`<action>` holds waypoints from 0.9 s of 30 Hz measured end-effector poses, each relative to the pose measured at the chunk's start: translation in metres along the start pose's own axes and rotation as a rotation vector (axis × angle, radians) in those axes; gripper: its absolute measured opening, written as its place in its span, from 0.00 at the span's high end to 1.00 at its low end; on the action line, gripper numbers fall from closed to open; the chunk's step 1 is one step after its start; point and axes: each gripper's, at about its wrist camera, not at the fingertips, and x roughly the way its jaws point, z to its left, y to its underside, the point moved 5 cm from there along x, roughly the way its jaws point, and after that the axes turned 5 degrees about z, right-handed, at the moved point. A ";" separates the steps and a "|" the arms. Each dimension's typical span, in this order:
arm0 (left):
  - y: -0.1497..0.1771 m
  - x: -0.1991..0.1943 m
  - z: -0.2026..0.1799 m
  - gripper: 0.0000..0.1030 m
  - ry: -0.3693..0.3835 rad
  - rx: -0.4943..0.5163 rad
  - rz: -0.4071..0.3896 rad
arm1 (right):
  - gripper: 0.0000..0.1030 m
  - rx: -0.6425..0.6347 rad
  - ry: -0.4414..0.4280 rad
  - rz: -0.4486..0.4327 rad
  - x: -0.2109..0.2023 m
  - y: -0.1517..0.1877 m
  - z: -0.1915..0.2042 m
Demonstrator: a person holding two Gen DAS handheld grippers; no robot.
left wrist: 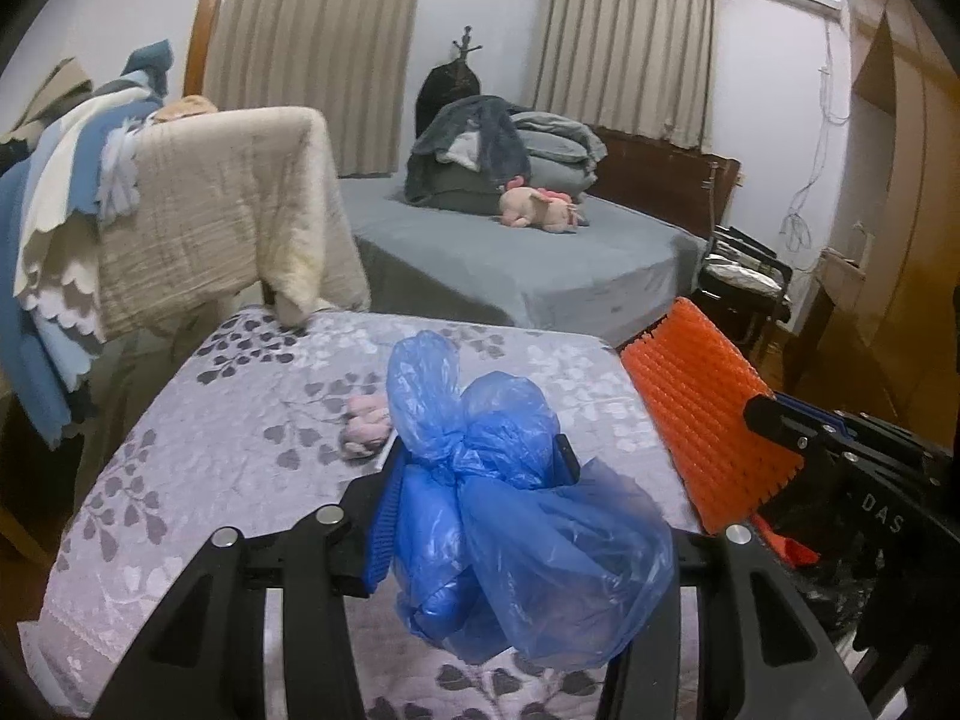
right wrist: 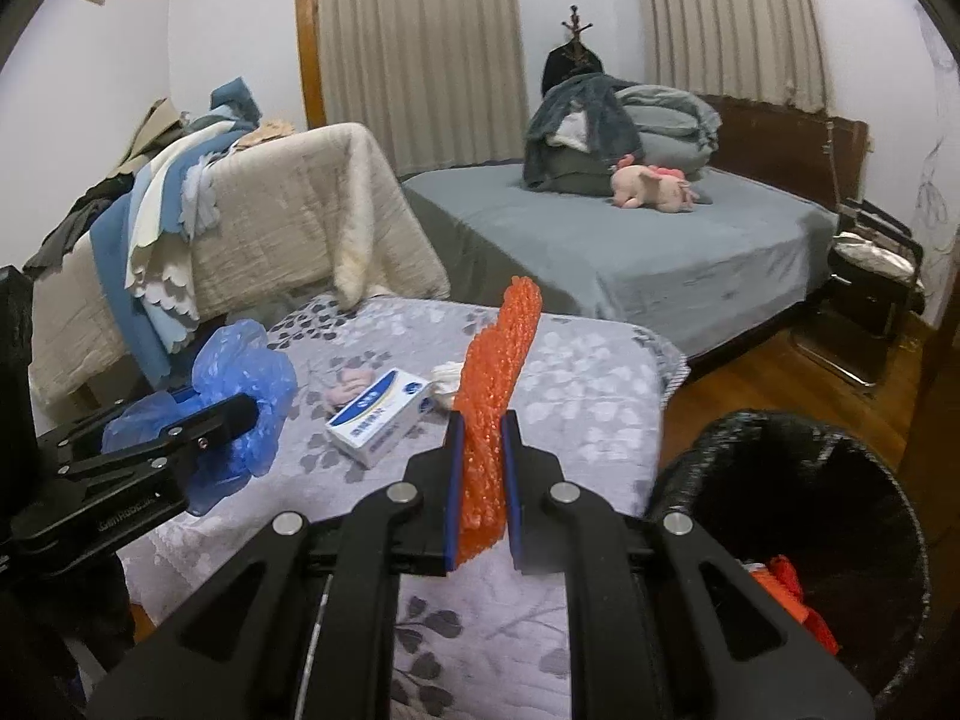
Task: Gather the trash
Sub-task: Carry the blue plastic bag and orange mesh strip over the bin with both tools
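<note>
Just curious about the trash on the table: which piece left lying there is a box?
The white-and-blue carton, lying flat between the pink wad and white wad; those two are soft crumpled lumps, not boxes.

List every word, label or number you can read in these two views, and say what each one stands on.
"DAS": on the black body of the right gripper, seen from the left wrist.
"GenRobot" (uncertain, small and blurred): on the body of the left gripper.
Blue print on the white box: too blurred to read.
</note>
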 end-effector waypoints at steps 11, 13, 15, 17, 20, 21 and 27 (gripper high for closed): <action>-0.010 0.003 -0.063 0.55 0.099 0.066 -0.004 | 0.89 0.067 0.106 -0.028 -0.031 0.008 -0.061; -0.011 0.005 -0.075 0.55 0.117 0.085 -0.005 | 0.89 0.082 0.124 -0.032 -0.036 0.011 -0.072; -0.012 0.006 -0.089 0.55 0.135 0.109 -0.008 | 0.89 0.096 0.147 -0.038 -0.042 0.014 -0.085; -0.011 0.008 -0.104 0.55 0.154 0.136 -0.009 | 0.89 0.119 0.164 -0.041 -0.048 0.017 -0.098; -0.010 0.011 -0.124 0.55 0.190 0.158 -0.005 | 0.89 0.131 0.190 -0.043 -0.053 0.022 -0.113; -0.010 0.014 -0.130 0.55 0.202 0.161 -0.001 | 0.89 0.135 0.199 -0.044 -0.055 0.023 -0.117; -0.007 0.025 -0.166 0.55 0.256 0.206 0.011 | 0.89 0.162 0.255 -0.042 -0.062 0.033 -0.148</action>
